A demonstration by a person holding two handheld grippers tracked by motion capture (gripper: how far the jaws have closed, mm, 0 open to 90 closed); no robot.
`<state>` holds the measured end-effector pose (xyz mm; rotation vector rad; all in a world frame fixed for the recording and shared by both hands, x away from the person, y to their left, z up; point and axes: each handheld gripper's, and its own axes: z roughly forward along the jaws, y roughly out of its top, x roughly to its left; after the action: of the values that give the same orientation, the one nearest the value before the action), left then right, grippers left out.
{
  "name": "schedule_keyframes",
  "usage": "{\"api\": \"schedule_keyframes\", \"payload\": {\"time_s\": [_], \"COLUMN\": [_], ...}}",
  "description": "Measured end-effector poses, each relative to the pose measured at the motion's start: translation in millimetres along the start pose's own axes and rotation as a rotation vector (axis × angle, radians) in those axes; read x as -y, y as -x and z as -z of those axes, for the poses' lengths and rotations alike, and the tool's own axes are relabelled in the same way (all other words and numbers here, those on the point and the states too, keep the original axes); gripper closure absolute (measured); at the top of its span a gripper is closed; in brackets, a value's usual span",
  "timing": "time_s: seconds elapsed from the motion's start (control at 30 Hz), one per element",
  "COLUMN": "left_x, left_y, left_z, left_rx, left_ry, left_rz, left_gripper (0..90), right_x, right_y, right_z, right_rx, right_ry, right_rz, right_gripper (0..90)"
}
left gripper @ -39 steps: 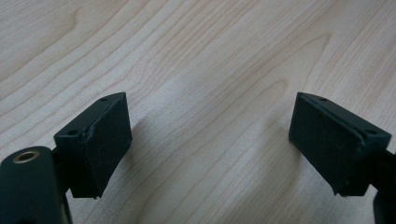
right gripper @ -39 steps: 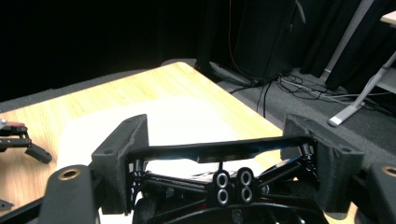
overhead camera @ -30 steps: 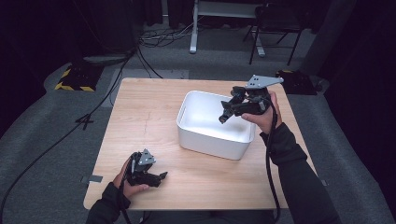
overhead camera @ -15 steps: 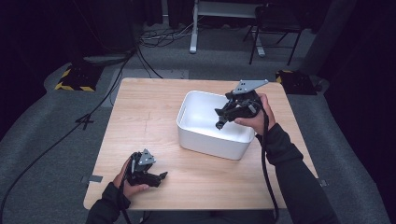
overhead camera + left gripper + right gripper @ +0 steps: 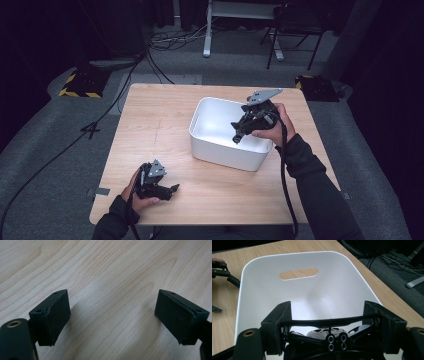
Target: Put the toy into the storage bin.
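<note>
right gripper view first: the right gripper (image 5: 329,325) has its jaws clenched on a black frame-like thing (image 5: 327,321), thin bars with small wheels or rollers underneath and a white car-shaped piece tucked behind; i'd call it a toy vehicle, though i can't make out exactly what. it hangs over the open mouth of the white bin (image 5: 342,285), near the rim on the person's side, with the slotted handle hole on the far wall and the bin floor bare below.

from the high view, the right gripper (image 5: 239,134) tips down into the white bin (image 5: 220,157) in the middle of the wooden table (image 5: 155,120), the hand held above the right end of the bin.

the left gripper (image 5: 172,189) lies low at the near left corner of the table, well apart from the bin. the left gripper view shows its jaws released, spread wide over bare wood with nothing between them.

to my eye this is the placing step: the toy is carried over the bin but not yet let go. the next move calls for lowering it a little toward the floor, then opening the jaws cleanly so the thin bars don't snag on a pad, and lifting straight out past the rim.
</note>
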<state>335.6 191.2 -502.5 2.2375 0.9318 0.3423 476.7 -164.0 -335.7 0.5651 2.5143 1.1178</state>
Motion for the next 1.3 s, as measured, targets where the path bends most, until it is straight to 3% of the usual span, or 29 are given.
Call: {"api": "schedule_keyframes", "payload": {"time_s": [0.77,1.3], "left_x": [0.0,0.0], "left_y": [0.1,0.1], "left_z": [0.0,0.0], "left_rx": [0.0,0.001], "left_ry": [0.0,0.0], "left_rz": [0.001,0.001], "left_gripper": [13.3,13.3], "right_x": [22.5,37.2], "right_y": [4.5,8.2], "right_z": [7.4,14.5], "right_rx": [-0.004,-0.015], "right_ry": [-0.095,-0.125], "right_rz": [0.016,0.03], "right_gripper": [24.6,24.6]}}
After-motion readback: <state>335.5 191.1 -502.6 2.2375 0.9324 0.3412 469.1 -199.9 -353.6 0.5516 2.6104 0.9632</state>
